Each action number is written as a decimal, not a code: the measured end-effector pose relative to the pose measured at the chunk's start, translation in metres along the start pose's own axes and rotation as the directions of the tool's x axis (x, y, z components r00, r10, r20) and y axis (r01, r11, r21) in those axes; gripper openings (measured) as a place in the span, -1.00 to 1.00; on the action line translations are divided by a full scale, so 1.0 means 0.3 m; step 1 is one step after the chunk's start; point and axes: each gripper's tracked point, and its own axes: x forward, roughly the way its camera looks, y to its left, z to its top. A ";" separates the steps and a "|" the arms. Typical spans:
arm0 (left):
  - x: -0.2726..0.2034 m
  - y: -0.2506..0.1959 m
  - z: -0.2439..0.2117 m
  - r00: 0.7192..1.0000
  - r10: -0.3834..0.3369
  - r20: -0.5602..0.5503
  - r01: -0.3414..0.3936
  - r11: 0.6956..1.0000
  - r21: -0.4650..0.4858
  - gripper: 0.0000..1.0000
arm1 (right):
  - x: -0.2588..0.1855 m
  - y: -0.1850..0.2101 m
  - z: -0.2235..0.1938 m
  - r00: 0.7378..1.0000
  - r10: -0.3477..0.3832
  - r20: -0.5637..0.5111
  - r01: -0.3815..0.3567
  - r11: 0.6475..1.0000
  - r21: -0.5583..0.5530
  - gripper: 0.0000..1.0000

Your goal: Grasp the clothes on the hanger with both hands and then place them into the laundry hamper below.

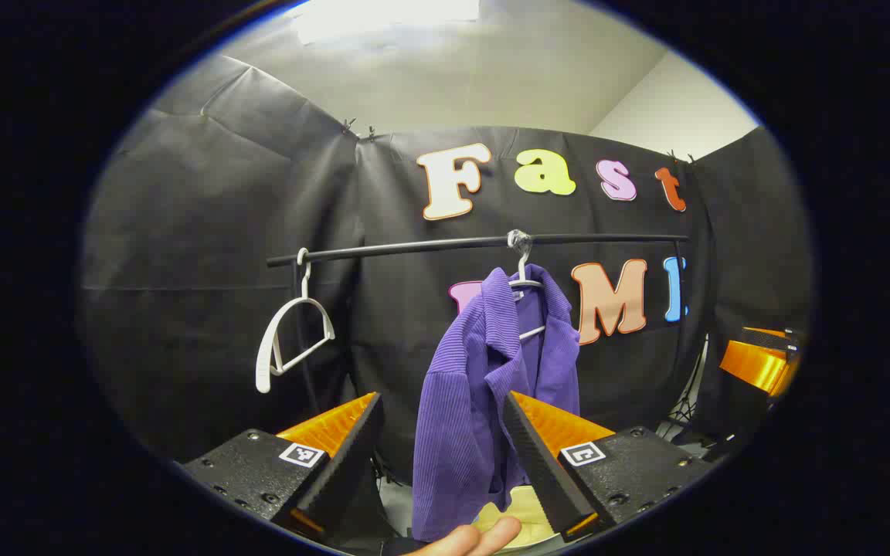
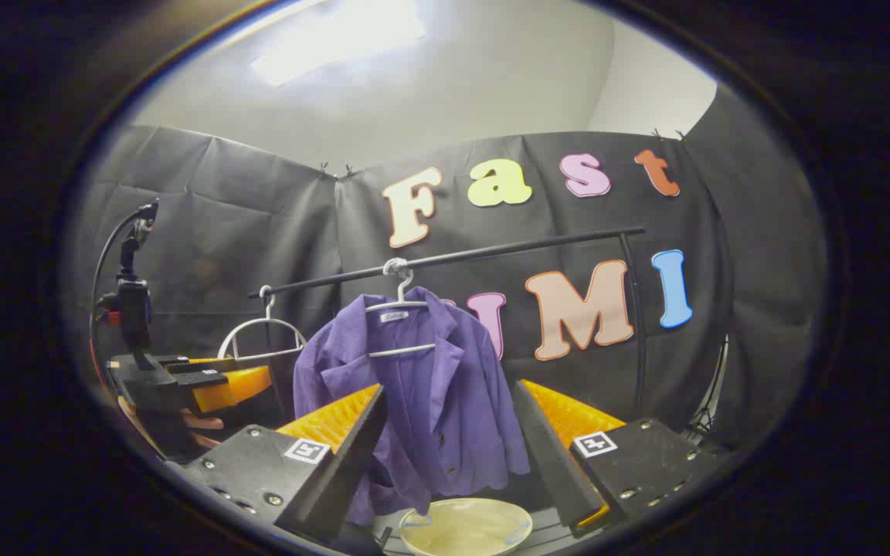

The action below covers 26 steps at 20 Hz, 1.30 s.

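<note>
While both frame the purple shirt [image 1: 484,386], a fingertip [image 1: 484,538] shows left.

ribbed cloth shirt [image 2: 422,386], matt rail [image 2: 491,251]

Nothing here reads as text. A small white label [image 2: 394,316] sits inside the purple ribbed shirt's [image 2: 422,386] collar, its print too small to make out.

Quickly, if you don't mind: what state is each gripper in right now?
Left gripper: open, holding nothing; the purple shirt hangs ahead of it.
Right gripper: open, holding nothing; the shirt hangs beyond its fingers on the hanger.
</note>
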 end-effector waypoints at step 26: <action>0.145 -0.105 -0.084 1.000 0.015 0.001 -0.015 0.999 -0.038 0.89 | 0.323 -0.049 -0.162 0.985 0.161 -0.056 -0.160 0.987 0.016 0.97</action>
